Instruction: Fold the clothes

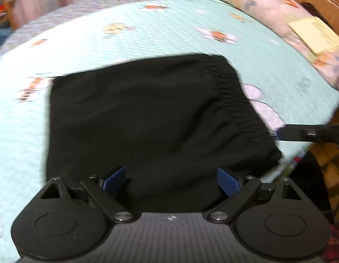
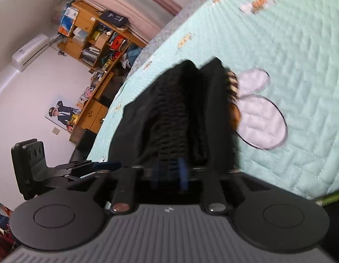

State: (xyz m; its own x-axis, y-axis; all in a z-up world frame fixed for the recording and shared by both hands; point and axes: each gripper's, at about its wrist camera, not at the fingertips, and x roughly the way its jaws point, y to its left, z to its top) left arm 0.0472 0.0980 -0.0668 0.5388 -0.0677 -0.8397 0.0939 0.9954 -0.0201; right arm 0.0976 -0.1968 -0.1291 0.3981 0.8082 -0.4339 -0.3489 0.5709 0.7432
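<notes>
Left wrist view: black garment (image 1: 152,118) folded into a rough rectangle, lying flat on the mint quilted bedspread (image 1: 147,37) with bee and flower print. Gathered, ribbed band along its right edge. Fabric plain, no label or logo visible. Left tongs (image 1: 170,182) spread wide above the near edge of the garment, blue pads (image 1: 114,180) clear of the cloth. Right tongs (image 1: 279,132) entering from the right, tip just beside the garment's right edge.

Right wrist view: same garment (image 2: 180,114) seen edge-on, ribbed waistband stacked in layers, beside an appliquéd bee wing (image 2: 261,118). Right tongs (image 2: 169,173) blurred; spread not readable. No legible writing anywhere.
</notes>
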